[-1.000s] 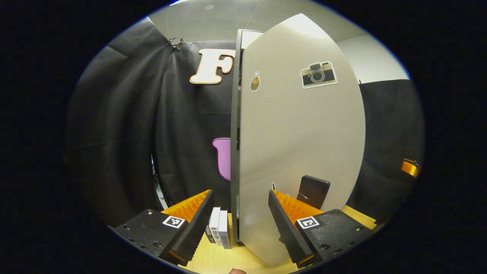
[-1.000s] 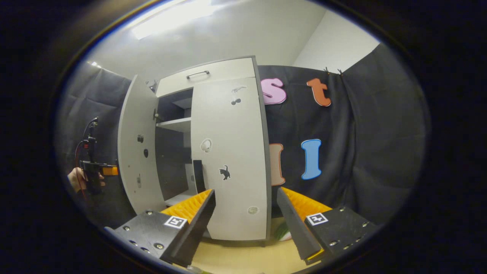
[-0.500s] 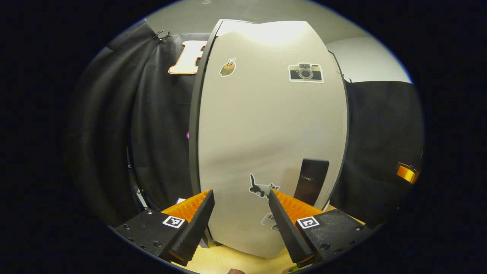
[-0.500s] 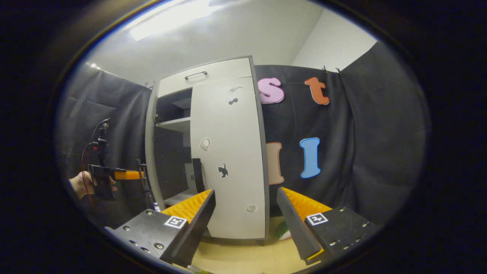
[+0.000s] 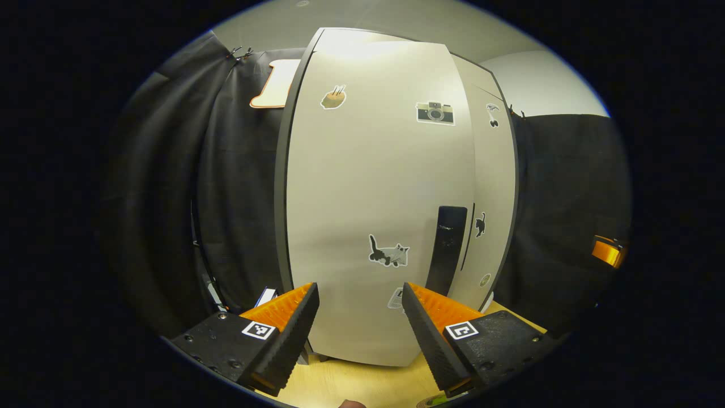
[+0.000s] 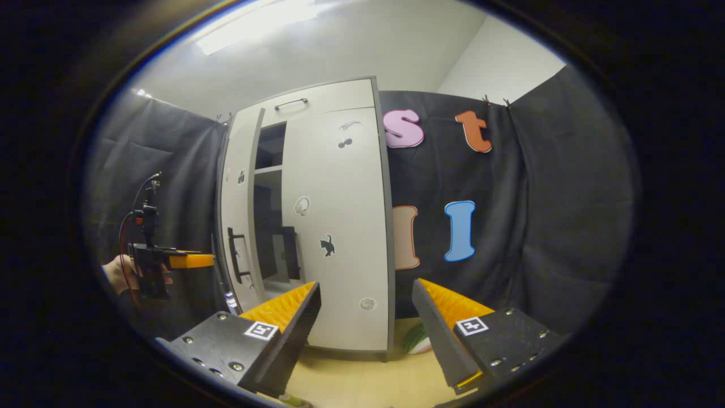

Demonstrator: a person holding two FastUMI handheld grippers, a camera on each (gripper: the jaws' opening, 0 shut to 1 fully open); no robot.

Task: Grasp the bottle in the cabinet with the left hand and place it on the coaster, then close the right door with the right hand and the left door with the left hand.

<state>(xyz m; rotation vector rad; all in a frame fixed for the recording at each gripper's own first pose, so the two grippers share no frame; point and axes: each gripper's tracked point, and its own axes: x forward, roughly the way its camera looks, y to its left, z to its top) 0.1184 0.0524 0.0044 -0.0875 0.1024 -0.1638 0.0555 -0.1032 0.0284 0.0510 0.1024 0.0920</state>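
the left gripper (image 5: 358,317) has its jaws spread wide with nothing between them; both fingers sit low in the left gripper view, just in front of the left door (image 5: 374,226) of the cabinet (image 6: 317,226). that door stands nearly shut, and its pale face carries a cat sticker (image 5: 388,252), a camera sticker (image 5: 435,113) and a small snack sticker (image 5: 333,98). a dark upright handle (image 5: 447,249) sits at the door's right edge, beside a thin dark gap that parts it from the right door (image 5: 491,204). under the fingers lies the light wooden counter (image 5: 351,385).

the right gripper (image 6: 365,317) also has its jaws apart and empty, held well back from the cabinet. in the right gripper view the right door (image 6: 340,226) lies flat against the cabinet front, with a black cat sticker (image 6: 325,246) on it, while the left door (image 6: 241,215) is ajar, so a narrow slot shows a shelf (image 6: 269,169) and dark interior. the left gripper (image 6: 190,260) appears far off there, held by a hand (image 6: 116,275), its fingers pointing at the left door's outer face; contact cannot be told. a green and white object (image 6: 416,343) lies on the counter (image 6: 362,379) by the cabinet's right foot. what may be the bottle shows as a green sliver (image 5: 439,401) at the bottom edge of the left gripper view, too cut off to be sure; the coaster cannot be made out.
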